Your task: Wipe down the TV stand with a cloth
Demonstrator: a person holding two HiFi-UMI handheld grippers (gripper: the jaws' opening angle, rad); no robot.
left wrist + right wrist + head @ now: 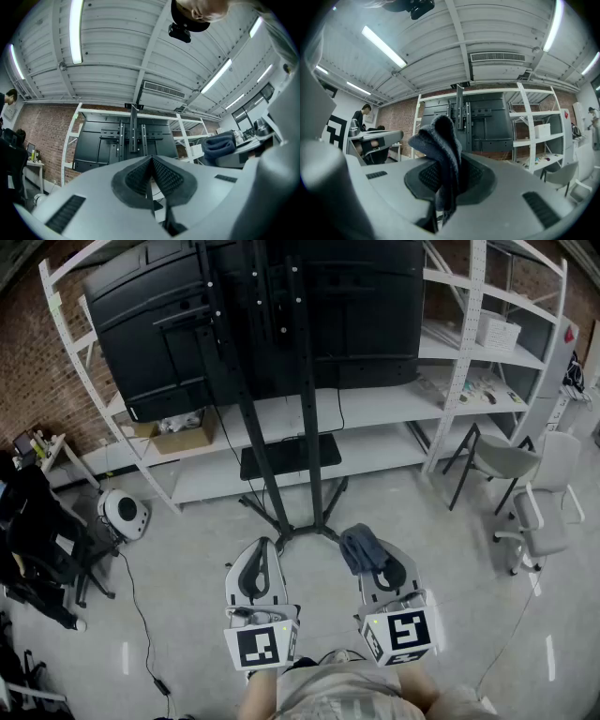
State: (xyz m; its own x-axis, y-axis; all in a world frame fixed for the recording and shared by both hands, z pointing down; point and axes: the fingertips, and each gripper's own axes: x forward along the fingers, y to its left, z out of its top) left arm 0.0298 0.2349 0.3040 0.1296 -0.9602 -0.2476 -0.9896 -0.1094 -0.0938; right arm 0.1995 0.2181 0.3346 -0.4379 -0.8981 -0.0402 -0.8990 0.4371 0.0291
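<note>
right claw point(379, 559) pinches a soft, folded grey cloth point(359, 547); left claw point(262, 551) pressed together, empty, facing black metal tv stand point(308, 456).

TV stand point(302, 427): black, upright on the floor point(187, 549), back side facing the camera, dark screen point(159, 324) mounted up top, small shelf low on the column, splayed feet. Cloth point(360, 547): dark blue-grey, bunched, pinched between the right gripper point(373, 564) jaws, apart from the stand.

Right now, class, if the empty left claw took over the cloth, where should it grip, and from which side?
Probably the bunched fold of the cloth that sticks out past the right claw, approached from the side of the left claw: the rest is pinched between shut jaws.
</note>
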